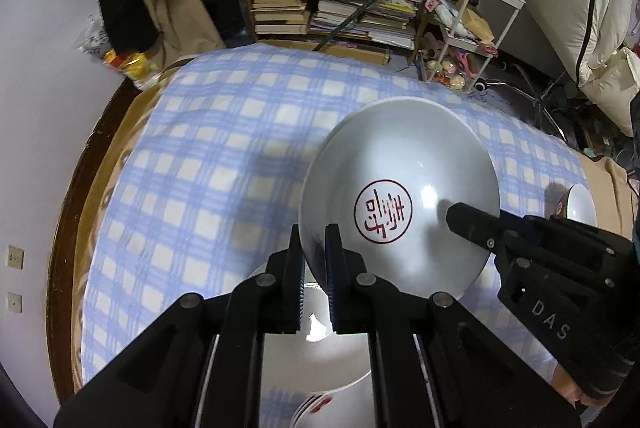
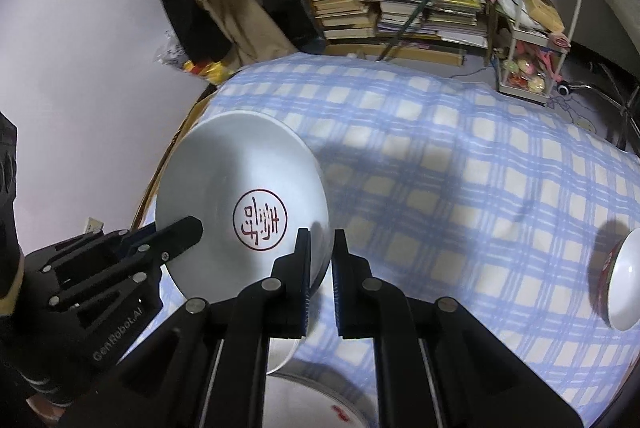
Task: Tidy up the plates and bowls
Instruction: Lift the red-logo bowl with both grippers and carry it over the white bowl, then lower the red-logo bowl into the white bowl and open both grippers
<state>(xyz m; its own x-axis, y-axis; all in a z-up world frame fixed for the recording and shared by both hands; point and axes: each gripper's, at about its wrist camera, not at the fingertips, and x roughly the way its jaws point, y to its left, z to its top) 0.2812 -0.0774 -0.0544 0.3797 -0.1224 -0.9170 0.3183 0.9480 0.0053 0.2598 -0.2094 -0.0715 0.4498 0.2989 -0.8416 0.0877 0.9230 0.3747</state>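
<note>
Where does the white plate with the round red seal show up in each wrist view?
Left wrist: the plate sits centre-right, tilted up, its lower-left rim clamped by the left hand-held gripper; the right hand-held gripper reaches in from the right.
Right wrist: the plate is left of centre, its right rim in the right hand-held gripper.
Shared landmark: the blue checked cloth beneath it.

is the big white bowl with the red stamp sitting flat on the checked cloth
No, the bowl is tilted up off the cloth, its rim pinched by both tongs.
</note>
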